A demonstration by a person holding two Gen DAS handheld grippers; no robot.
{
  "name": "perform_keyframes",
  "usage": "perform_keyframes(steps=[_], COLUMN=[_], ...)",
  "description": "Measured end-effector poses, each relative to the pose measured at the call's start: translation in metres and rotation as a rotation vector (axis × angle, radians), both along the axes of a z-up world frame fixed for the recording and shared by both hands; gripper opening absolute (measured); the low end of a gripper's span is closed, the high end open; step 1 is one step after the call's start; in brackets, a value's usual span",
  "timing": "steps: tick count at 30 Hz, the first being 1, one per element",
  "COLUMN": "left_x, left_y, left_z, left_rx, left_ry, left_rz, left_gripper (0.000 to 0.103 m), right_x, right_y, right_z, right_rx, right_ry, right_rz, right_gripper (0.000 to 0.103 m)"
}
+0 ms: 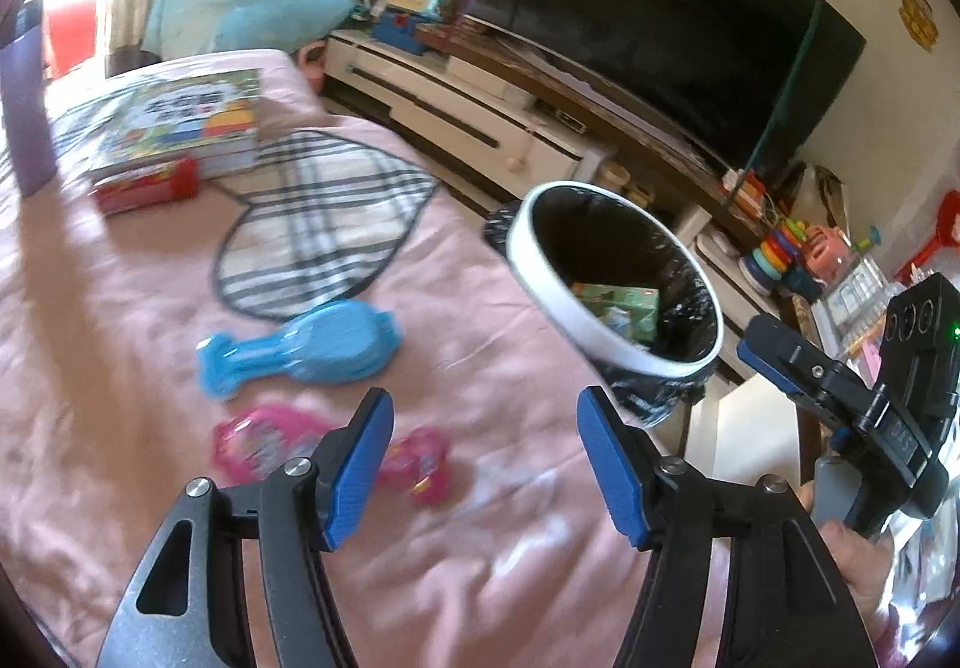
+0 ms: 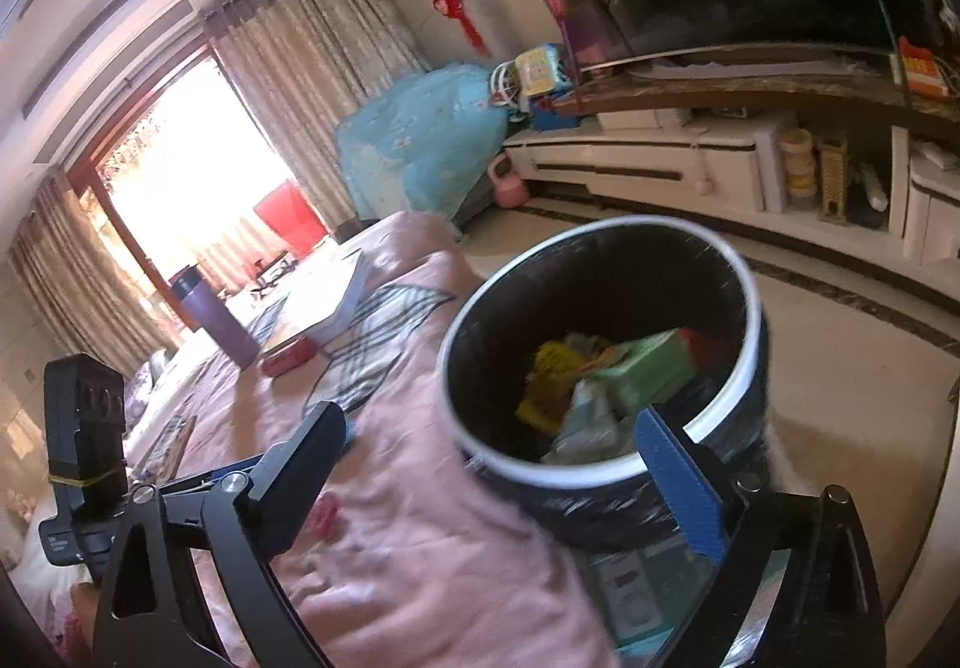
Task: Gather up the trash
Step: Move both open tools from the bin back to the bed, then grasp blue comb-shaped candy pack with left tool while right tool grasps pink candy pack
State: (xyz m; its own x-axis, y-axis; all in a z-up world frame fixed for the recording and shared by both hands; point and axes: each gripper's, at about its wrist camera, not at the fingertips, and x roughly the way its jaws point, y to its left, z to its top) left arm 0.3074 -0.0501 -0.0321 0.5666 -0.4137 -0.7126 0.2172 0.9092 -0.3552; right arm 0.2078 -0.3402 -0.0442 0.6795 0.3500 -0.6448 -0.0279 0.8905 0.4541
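Left gripper (image 1: 486, 464): fingers spread, nothing between them, over the pink bedspread (image 1: 150, 308).
Right gripper (image 2: 510, 464): fingers spread wide, nothing pinched; its blue pad (image 2: 678, 482) overlaps the bin's near rim in its own view, contact not clear.
Bin (image 2: 606, 479): white rim, black liner, just past the bed's edge, over open pale floor (image 2: 840, 368). Trash inside: green box (image 2: 648, 368), yellow wrapper (image 2: 549, 374), crumpled paper.
Bed edge: runs beside the bin; bare bedspread lies ahead of the left gripper.
Left wrist view only: blue plastic toy (image 1: 300, 347), pink toy (image 1: 270, 437) near the left fingers, striped heart-shaped mat (image 1: 318, 224), stack of books (image 1: 174, 128), television (image 1: 660, 20).
Right wrist view only: purple bottle (image 2: 216, 314), bright window with curtains (image 2: 300, 44), floor up to the white cabinet (image 2: 630, 158).
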Motion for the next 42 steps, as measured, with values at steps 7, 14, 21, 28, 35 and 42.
perform_keyframes(steps=[7,14,21,28,35,42], left_x=[-0.034,-0.047,-0.030,-0.001,0.012,-0.008], left_y=[0.040,0.057,0.052,0.057,0.043,0.061], left_z=[0.002,0.004,-0.011,-0.025,-0.038,-0.038], left_rx=[0.002,0.059,0.116,0.052,0.064,0.030], left_ry=[-0.006,-0.053,-0.015,0.094,0.085,0.066], left_rz=[0.030,-0.049,-0.077,0.072,0.079,0.021], left_gripper=[0.067,0.067,0.075,0.076,0.043,0.017], right_x=[-0.015,-0.025,-0.030,-0.028,-0.021,-0.012], right_y=[0.027,0.055,0.066,0.069,0.076,0.092], right_z=[-0.001,-0.002,-0.004,-0.004,-0.007,-0.007], right_rx=[0.033,0.016,0.013,0.009,0.008,0.016], right_ry=[0.010,0.004,0.007,0.008,0.010,0.006], right_rz=[0.040,0.094,0.100,0.098,0.114,0.178], right_gripper=[0.100,0.100,0.100,0.100,0.100,0.097])
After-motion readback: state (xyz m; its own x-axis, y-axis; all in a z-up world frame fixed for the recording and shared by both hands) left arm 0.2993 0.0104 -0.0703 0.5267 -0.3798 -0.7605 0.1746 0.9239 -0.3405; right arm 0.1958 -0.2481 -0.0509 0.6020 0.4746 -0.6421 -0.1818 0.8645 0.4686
